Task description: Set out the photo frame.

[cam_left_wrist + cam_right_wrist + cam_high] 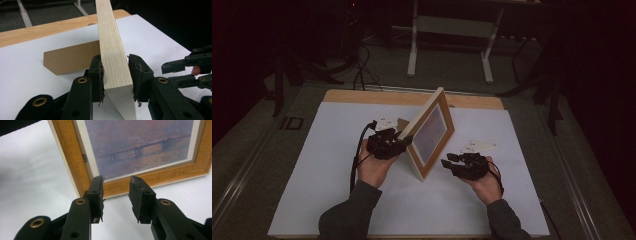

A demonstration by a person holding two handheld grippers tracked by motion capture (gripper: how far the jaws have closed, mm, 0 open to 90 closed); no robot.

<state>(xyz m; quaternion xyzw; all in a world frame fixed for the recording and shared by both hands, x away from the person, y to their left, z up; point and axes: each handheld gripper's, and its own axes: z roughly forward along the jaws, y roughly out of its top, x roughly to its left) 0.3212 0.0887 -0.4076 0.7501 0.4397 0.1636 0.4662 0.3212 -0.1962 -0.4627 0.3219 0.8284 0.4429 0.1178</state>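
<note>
Item: picture frame (pixel 430 132), propped on its brown easel back (pixel 71 60) mid white table (pixel 337 200). Left gripper (pixel 115 75) clamps the frame's pale side edge. Right gripper (pixel 116 195) gapes empty, just before the front (harbour print). Step, judged: standing it. Next: check the stance, release.

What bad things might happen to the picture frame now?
1. The picture frame stands tilted on the white table cover, and the left gripper pinches just one edge of it, so it might twist or slip out.
2. The brown back stand is unfolded, yet the frame could tip over if let go too soon.
3. The right gripper is open close to the front and might bump the glass.
</note>
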